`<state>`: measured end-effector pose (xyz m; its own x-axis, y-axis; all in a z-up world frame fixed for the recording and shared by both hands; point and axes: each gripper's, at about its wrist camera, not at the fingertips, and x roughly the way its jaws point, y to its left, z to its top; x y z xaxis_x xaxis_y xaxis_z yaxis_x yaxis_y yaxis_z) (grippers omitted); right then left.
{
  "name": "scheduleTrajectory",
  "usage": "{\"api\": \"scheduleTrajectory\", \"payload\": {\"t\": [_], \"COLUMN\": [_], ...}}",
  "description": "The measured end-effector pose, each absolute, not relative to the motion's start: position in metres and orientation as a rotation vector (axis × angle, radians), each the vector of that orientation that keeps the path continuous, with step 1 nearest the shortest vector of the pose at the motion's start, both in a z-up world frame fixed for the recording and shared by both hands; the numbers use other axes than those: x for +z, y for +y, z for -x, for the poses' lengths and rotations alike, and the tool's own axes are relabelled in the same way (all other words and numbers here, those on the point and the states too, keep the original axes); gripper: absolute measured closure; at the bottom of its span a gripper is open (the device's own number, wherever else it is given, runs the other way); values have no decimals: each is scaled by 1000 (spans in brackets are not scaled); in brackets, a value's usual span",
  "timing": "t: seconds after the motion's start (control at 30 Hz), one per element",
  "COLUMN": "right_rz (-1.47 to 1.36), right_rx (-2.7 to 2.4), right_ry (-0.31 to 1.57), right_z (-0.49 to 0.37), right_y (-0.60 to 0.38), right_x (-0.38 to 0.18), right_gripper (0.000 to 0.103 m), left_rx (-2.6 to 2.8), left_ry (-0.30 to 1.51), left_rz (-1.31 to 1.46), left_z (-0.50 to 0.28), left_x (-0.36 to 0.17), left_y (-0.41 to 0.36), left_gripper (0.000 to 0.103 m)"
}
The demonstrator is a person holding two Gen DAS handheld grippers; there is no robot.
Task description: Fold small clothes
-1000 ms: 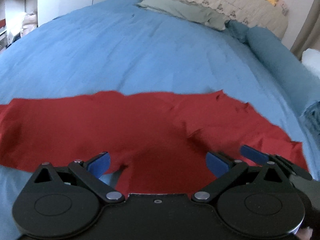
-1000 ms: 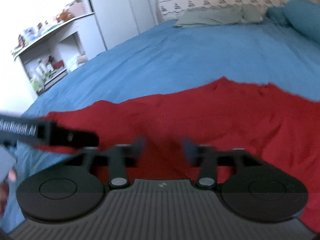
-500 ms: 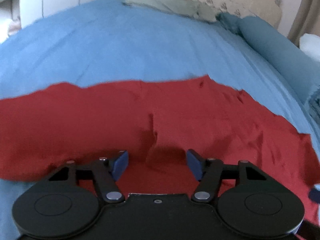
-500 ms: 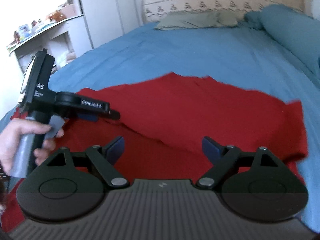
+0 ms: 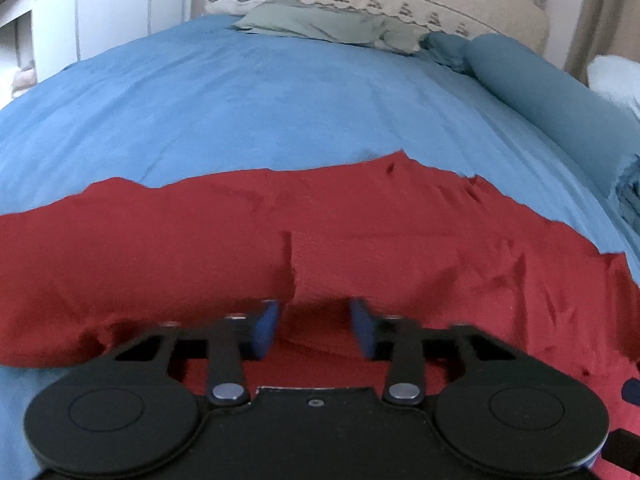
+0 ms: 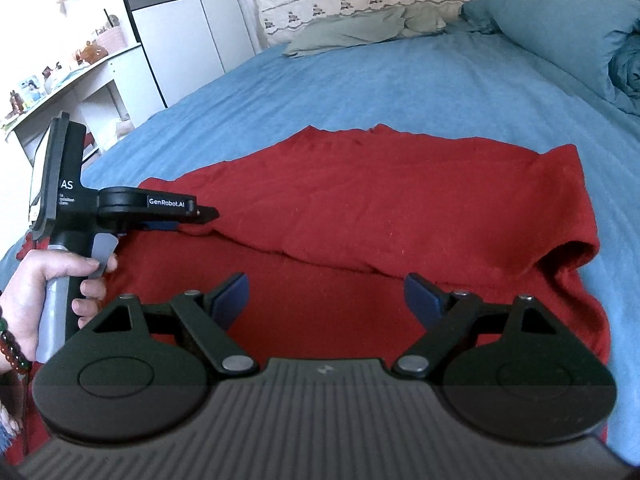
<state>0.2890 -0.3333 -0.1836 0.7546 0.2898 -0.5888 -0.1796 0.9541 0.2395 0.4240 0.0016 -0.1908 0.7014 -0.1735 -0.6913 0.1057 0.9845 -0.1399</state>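
You are holding your left gripper point(image 5: 315, 330) low over the red garment point(image 6: 400, 216) spread on the bed point(image 5: 280, 112), its jaws narrowed around a raised fold; your right gripper point(image 6: 326, 300) is hovering wide above the folded edge.

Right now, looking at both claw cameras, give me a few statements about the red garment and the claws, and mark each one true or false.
1. The red garment lies on a blue bedspread. True.
2. The right claw is clamped shut on the cloth. False: its jaws stand wide apart, with nothing between them.
3. The left claw is at a raised ridge of red fabric. True: the ridge runs up between its blue pads, jaws partly closed with a gap.
4. The garment is fully folded into a neat square. False: it is spread wide, with one layer lapped over.
5. A hand grips the left claw's handle. True.
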Motion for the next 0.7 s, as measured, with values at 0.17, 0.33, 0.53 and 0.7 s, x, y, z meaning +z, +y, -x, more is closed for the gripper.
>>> {"api": "scheduleTrajectory", "payload": {"t": [0.17,0.33,0.53,0.7], "right_rz": [-170,-147,-146,-161], "right_rx": [261,258,234,202], "right_ry": [677,669,677,690], "right_z": [-289,-286,-288,-294], "right_y": [-331,-330,-336,-342], "right_x": [-184,-180,-183,-189], "right_gripper": [3,3,3,3], "left_rx": [-169,-151,-48,-14], "left_ry": [759,624,594,667], "left_rz": [67,63,38,40], "left_z": [-426,-421,-416,-412], "left_x": [-182,-147,-145,-169], "left_y": [-5,8,43,53], "left_gripper": [96,96,96,86]}}
